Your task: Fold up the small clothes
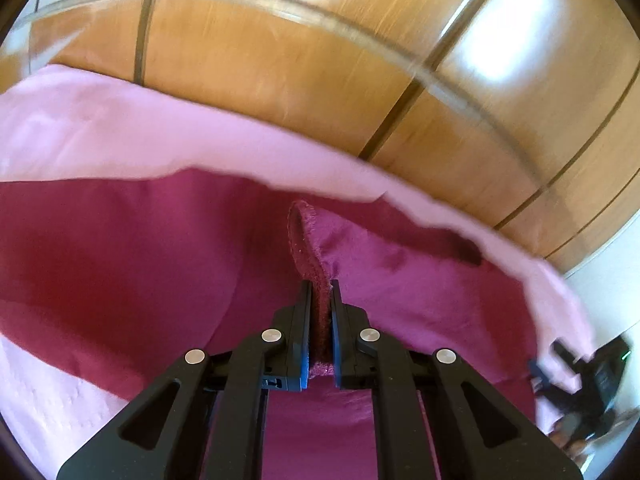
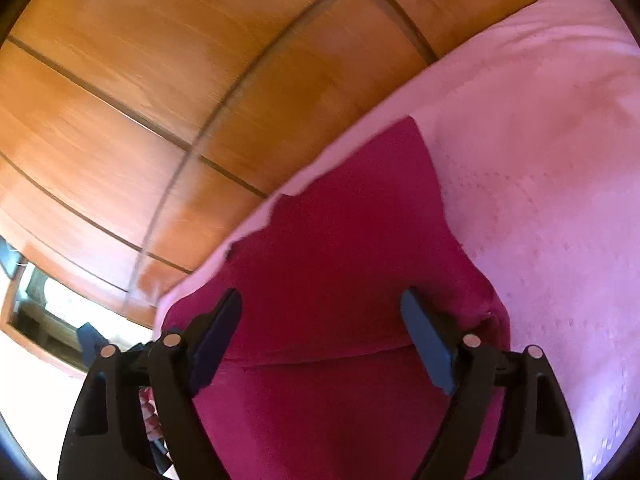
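Between the two black fingers of the left gripper [image 1: 320, 292], a hemmed edge of the dark magenta cloth garment [image 1: 120, 248] stands pinched into a narrow upright ridge, the fingers closed tight on it. The garment is smooth, matte, deep red-purple, with a stitched seam running up from the grip; it lies spread over a pale pink textured sheet [image 1: 80, 128] that shows on both sides and beyond it. From the right wrist view, the same garment [image 2: 340, 240] fills the middle, its far corner coming to a point toward the upper part of the picture, so its long axis runs away from the camera. A fold line crosses it just in front of the right gripper [image 2: 320, 320], whose blue-padded fingers stand wide apart above the cloth, nothing pressed between them. Beyond the sheet's ragged far edge lies a glossy orange-brown wooden panelled surface [image 2: 140, 100] with dark seams, bare and open. Both views are blurred.
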Available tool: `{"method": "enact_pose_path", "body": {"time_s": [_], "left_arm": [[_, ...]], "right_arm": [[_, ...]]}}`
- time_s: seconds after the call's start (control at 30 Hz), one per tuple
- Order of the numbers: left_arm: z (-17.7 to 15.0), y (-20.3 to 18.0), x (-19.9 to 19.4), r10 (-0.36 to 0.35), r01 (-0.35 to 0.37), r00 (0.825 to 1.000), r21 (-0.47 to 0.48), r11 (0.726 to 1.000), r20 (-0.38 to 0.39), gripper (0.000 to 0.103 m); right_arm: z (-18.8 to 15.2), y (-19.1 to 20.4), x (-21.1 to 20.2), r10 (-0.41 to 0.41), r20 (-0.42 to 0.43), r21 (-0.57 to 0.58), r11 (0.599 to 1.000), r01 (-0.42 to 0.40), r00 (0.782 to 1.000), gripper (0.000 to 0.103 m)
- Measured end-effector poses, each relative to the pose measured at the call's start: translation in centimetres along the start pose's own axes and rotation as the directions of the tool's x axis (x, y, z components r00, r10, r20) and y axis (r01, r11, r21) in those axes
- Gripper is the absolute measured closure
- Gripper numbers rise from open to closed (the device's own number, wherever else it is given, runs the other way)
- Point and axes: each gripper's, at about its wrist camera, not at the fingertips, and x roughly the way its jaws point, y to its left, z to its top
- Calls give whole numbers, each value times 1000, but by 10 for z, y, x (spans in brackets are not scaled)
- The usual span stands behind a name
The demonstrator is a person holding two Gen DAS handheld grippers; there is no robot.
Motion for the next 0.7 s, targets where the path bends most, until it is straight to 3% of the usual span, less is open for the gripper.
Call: {"method": "enact_pose_path", "body": {"time_s": [0.13, 0.23, 0.27, 0.37, 0.5, 0.7], "left_arm": [[-13, 8, 24, 67, -67, 997, 11, 998, -47, 96], [-13, 11, 23, 69, -69, 997, -4, 998, -29, 95], [-13, 11, 20, 67, -67, 998, -18, 998, -20, 89], [-14, 21, 7, 53, -53, 999, -68, 996, -2, 84], [-20, 47, -21, 49, -42, 998, -138, 990, 41, 84], [-27, 109, -66, 125, -97, 989, -287, 953, 80, 84]], "right_arm": [[-5, 5, 5, -49, 7, -83, 995, 49, 999, 27], [-9, 16, 6, -112, 3, -164, 980, 110, 994, 26], [-9, 16, 8, -127, 3, -182, 975, 126, 992, 26], [-15, 32, 6, -182, 34, -240, 953, 185, 983, 22], [-32, 54, 3, -185, 71, -315, 928, 198, 980, 21], [-63, 72, 21, -219, 38, -417, 883, 215, 975, 18]]}}
